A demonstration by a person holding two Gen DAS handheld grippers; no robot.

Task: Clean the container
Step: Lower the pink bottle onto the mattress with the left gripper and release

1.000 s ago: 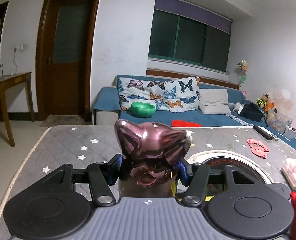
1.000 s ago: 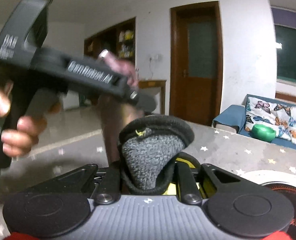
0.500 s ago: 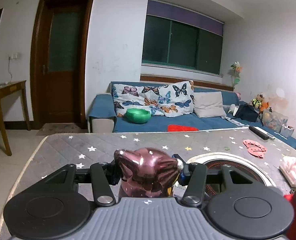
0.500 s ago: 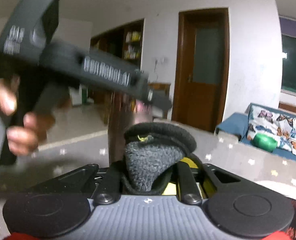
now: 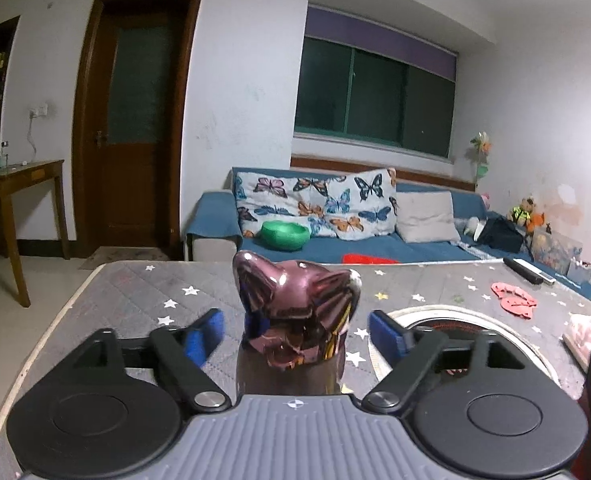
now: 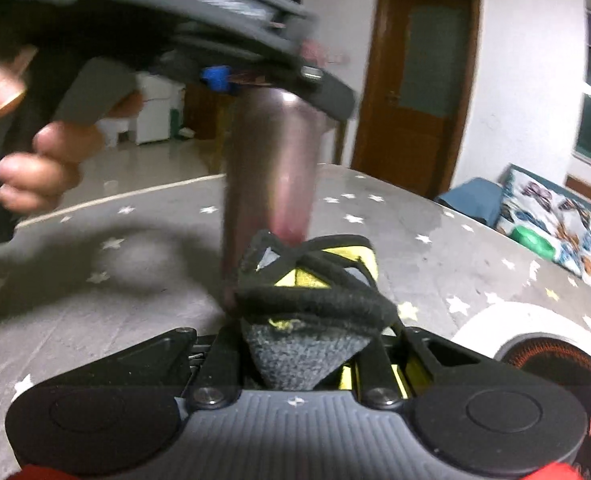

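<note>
gripped the left gripper [image 5: 295, 330] from behind with a bare hand [image 6: 35, 168], angled slightly down, jaws opening, blue pads clear of the bottle [image 5: 295, 320]. stood upright on the starred table [image 5: 135, 300]: glossy purple, cat-eared cap. clamped a grey-black cloth [image 6: 307, 320] in the right gripper [image 6: 307, 344], touching the bottle's base.

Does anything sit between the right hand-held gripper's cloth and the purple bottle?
Nothing visible does. The cloth clamped in the right hand-held gripper sits right by the purple bottle, which stands on the table.
</note>
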